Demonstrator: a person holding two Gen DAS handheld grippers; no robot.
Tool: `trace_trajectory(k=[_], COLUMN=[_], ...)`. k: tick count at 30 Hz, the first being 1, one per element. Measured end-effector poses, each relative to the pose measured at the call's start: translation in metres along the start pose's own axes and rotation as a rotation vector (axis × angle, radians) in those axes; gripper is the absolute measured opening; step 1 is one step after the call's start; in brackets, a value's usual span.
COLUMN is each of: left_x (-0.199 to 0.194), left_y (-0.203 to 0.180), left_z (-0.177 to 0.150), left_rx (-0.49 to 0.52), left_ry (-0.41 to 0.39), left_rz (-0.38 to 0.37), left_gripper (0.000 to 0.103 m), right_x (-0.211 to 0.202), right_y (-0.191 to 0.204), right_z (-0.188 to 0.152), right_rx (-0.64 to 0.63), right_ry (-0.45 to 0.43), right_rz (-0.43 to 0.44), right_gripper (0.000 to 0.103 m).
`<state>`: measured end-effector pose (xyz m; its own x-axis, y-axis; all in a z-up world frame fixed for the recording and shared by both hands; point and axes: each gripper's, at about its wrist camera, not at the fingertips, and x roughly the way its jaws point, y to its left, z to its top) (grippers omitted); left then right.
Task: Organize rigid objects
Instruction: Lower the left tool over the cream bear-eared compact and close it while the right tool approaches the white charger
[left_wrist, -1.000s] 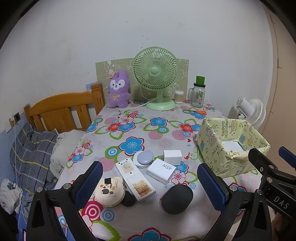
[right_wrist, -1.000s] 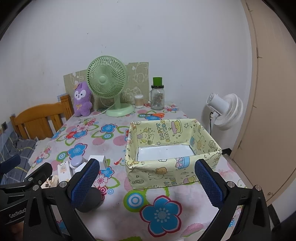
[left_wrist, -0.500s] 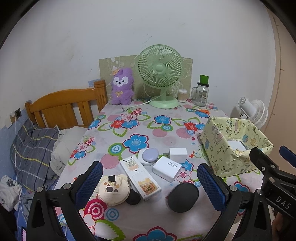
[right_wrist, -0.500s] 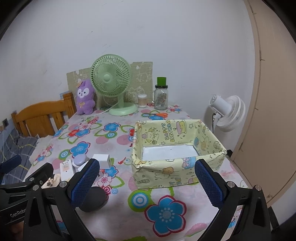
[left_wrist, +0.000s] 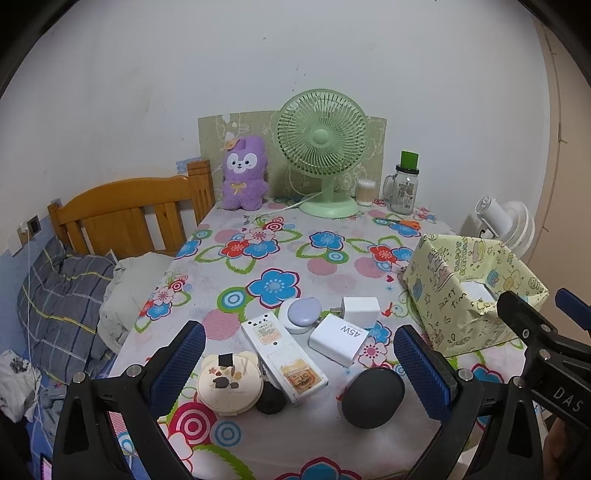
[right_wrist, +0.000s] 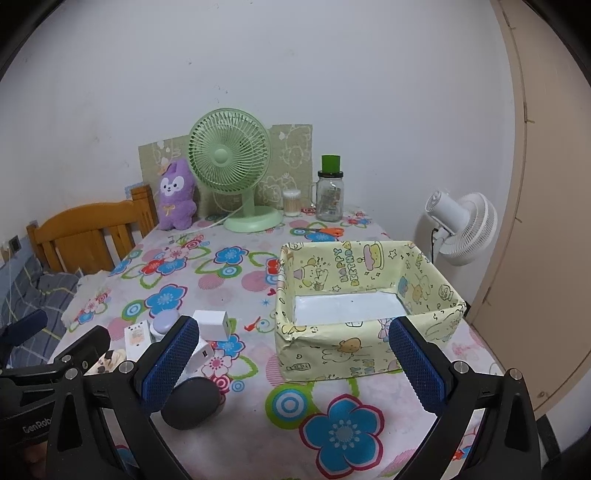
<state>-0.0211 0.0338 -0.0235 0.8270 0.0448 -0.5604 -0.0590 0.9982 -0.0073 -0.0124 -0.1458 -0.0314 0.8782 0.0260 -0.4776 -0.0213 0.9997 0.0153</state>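
A cluster of small hard things lies near the front left corner of the table (left_wrist: 258, 273), all of it ahead of the left claw (left_wrist: 299, 363), which hangs over the front edge with its jaws spread wide and nothing between them. Farthest left is a round cream case (left_wrist: 229, 384) with small stickers on its lid, just beside the left finger. A small black lump (left_wrist: 270, 399) touches its right side; what it is cannot be made out. Next comes a long white remote (left_wrist: 283, 361), its long axis running from the front edge back and to the left, so it lies slantwise to the claw's line. Behind its far end sits a lilac-topped round case (left_wrist: 301, 314), then a white plug (left_wrist: 360, 312) and a flat white charger (left_wrist: 339, 338) marked 45W. A dark oval case (left_wrist: 372, 397) lies nearest the front edge, just inside the right finger.

The yellow paper-covered box (right_wrist: 365, 314) stands toward the right edge, open-topped with a bare white floor; nothing shows inside it. The right claw (right_wrist: 291, 360) faces it with jaws also wide and empty.

The left claw is plainly the nearer one to the cluster, and the box lies to its right, so a carry would likely go rightward across the table. From the right claw's view its own left finger hides part of the charger and the remote. The box's near wall hides the front strip of its floor.
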Motion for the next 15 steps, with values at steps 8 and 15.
trace_trajectory(k=[8, 15], left_x=[0.015, 0.03], left_y=[0.008, 0.02], left_z=[-0.004, -0.012], left_rx=[-0.002, -0.001], left_ry=[0.04, 0.086], left_rz=[0.023, 0.048], left_gripper=[0.103, 0.103], right_x=[0.011, 0.024], right_y=[0.008, 0.025], right_z=[-0.001, -0.004], right_rx=[0.008, -0.02], right_ry=[0.024, 0.046], right_rz=[0.056, 0.081], right_gripper=[0.103, 0.1])
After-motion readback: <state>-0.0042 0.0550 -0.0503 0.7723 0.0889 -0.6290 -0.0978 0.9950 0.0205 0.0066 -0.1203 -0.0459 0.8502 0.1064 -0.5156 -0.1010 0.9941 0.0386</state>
